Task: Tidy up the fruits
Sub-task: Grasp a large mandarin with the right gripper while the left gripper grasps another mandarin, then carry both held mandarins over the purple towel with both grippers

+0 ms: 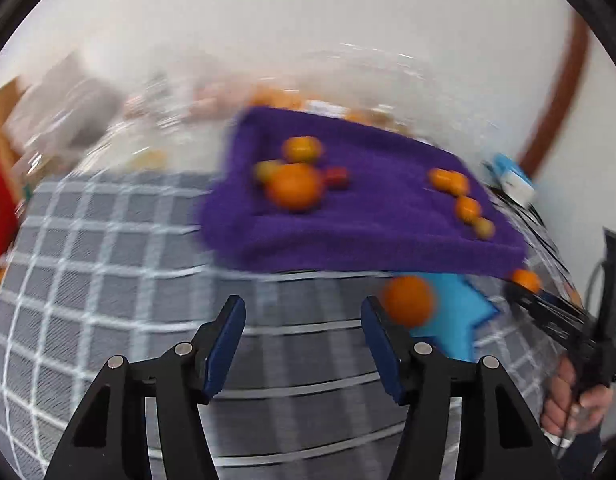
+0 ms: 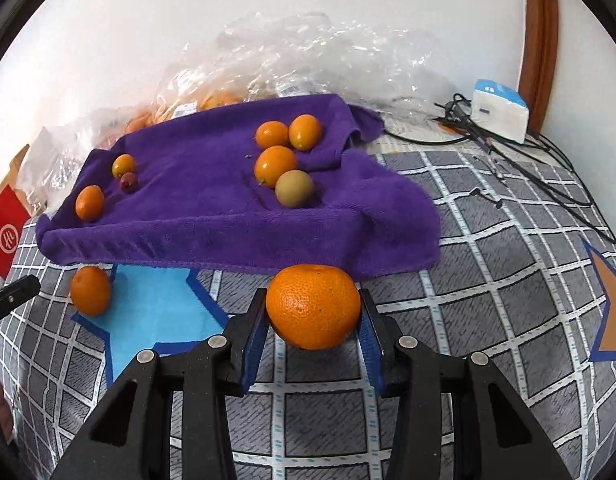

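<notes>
Through your left wrist camera, blurred by motion, your left gripper (image 1: 304,336) has its fingers (image 1: 228,334) spread wide with nothing between them, above the grey checked cloth (image 1: 108,280). The purple towel (image 1: 347,224) lies ahead with several small fruits on it, and one orange (image 1: 407,300) sits just in front of the towel's near edge, beside your right-hand finger. Your right gripper (image 1: 525,286) shows at the towel's near right corner.

Through your right wrist camera, your right gripper (image 2: 312,332) has its fingers (image 2: 255,336) clamped on a mandarin (image 2: 312,306), just in front of the towel's (image 2: 212,220) near edge. Another orange (image 2: 90,290) lies by the towel's near left corner on a blue star (image 2: 160,312).
</notes>
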Demonstrator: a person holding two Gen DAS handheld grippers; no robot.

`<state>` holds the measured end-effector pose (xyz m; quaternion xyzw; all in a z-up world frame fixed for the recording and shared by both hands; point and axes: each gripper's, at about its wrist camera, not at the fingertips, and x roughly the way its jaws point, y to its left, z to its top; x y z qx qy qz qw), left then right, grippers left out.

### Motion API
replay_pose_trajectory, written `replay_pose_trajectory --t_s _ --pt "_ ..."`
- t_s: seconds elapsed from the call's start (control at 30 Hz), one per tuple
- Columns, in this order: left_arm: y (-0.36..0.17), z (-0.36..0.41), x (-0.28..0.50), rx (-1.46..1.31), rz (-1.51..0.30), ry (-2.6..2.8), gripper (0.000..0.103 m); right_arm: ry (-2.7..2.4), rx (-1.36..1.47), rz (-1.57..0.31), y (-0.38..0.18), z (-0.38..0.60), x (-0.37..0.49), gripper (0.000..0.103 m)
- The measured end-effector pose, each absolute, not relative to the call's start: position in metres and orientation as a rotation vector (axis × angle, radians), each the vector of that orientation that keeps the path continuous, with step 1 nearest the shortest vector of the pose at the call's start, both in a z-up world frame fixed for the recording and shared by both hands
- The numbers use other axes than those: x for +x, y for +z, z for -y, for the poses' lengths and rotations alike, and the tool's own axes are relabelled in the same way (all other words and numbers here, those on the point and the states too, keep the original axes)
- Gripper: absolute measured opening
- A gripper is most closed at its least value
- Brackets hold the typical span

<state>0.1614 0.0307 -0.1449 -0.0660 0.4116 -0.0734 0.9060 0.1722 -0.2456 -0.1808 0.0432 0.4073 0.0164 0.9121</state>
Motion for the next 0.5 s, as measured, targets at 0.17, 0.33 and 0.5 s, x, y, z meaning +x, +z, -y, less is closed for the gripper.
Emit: replay_pose_trajectory --t_s 0.17,0.33,0.5 --pt "-0.150 0.014 0.177 -0.088 -0.885 -0.207 0.059 -0.001 0.107 -0.836 -0.181 0.254 0.170 0.042" --pt "-0.162 0.034 0.186 -0.092 -0.912 -0.218 0.059 -0.012 0.090 -0.827 -0.181 0.254 0.167 0.042" --pt "-0.174 0.046 0.184 -0.017 -0.892 -0.171 0.054 -0.009 0.117 -0.833 -0.183 0.258 0.168 0.042"
